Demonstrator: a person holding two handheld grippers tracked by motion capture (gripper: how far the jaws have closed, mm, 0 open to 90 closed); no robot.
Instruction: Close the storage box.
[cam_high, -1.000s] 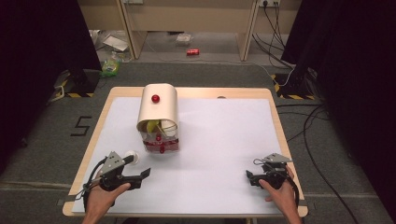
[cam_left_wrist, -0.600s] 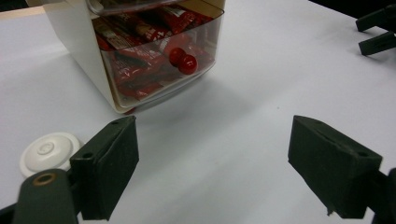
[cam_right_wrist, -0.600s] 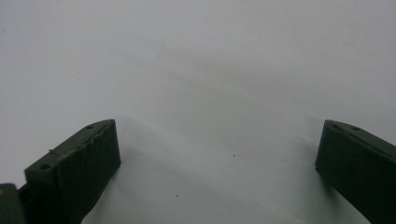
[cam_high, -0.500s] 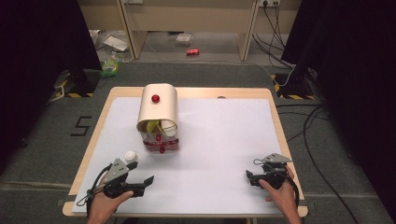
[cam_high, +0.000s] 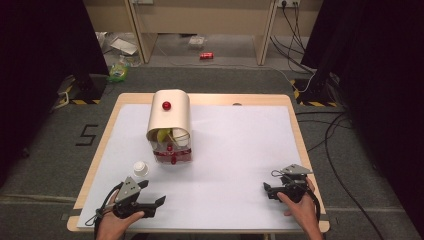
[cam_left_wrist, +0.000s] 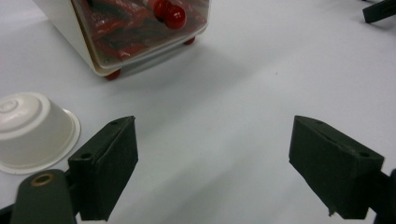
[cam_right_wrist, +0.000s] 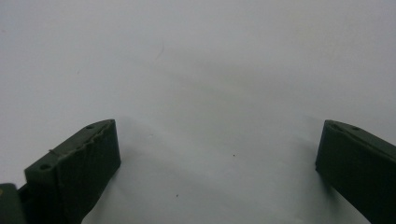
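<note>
The right gripper (cam_right_wrist: 219, 163) has its two black jaws wide apart, with nothing between them. Under them is the white surface (cam_right_wrist: 201, 70), bare and close.

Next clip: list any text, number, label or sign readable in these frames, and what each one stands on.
"5": dark number marked on the grey floor left of the table.
Red can on the floor beyond the table: any print is too small to read.
Clear box with red contents: no legible label.
White cup: no print.
</note>
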